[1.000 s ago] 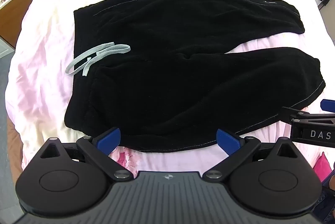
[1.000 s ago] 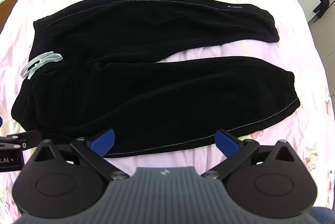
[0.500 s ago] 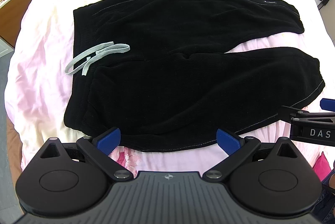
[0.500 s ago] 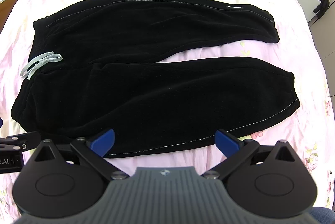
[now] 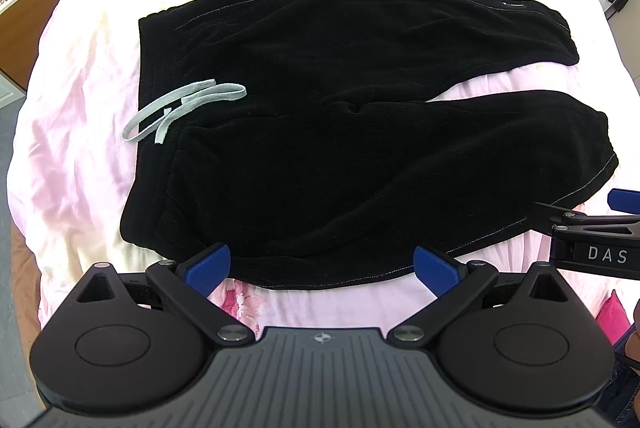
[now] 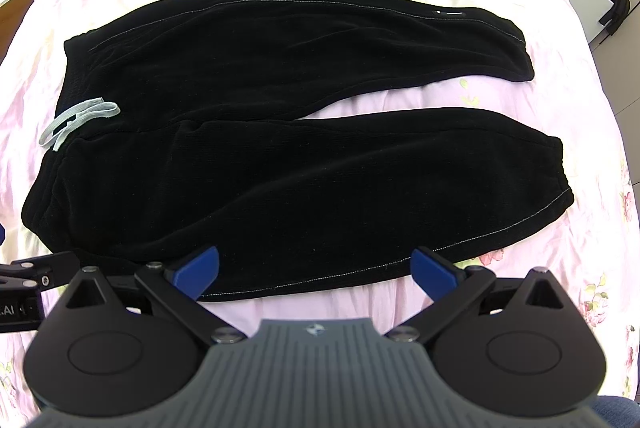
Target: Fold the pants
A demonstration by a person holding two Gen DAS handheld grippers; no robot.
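Left wrist view looks across black pants (image 5: pixel 344 131) spread flat and unfolded on a pink bedsheet (image 5: pixel 80 155). The waistband lies to the left, with a grey drawstring (image 5: pixel 182 107) looped over its edge and partly onto the sheet. Both legs run out to the right, the far one longer in view, the near one ending in a cuff with pale stitching. A wedge of sheet shows between the legs near the cuffs.

The left gripper (image 5: pixel 322 264) sits at the near hem of the pants, its blue fingertips (image 5: pixel 208 264) spread wide apart with nothing between them. Whether the tips touch the cloth cannot be told. At the right edge of this view, part of the right gripper (image 5: pixel 592 224) shows just beside the near cuff.

In the right wrist view, the right gripper (image 6: pixel 316 268) is likewise spread wide and holds nothing, its tips over the near hem of the near leg of the pants (image 6: pixel 280 147). The left gripper (image 6: pixel 28 280) shows at the left edge, near the waistband corner. The drawstring (image 6: pixel 76 117) lies at the left. A wooden counter (image 5: pixel 24 7) with bottles stands beside the bed at far left.
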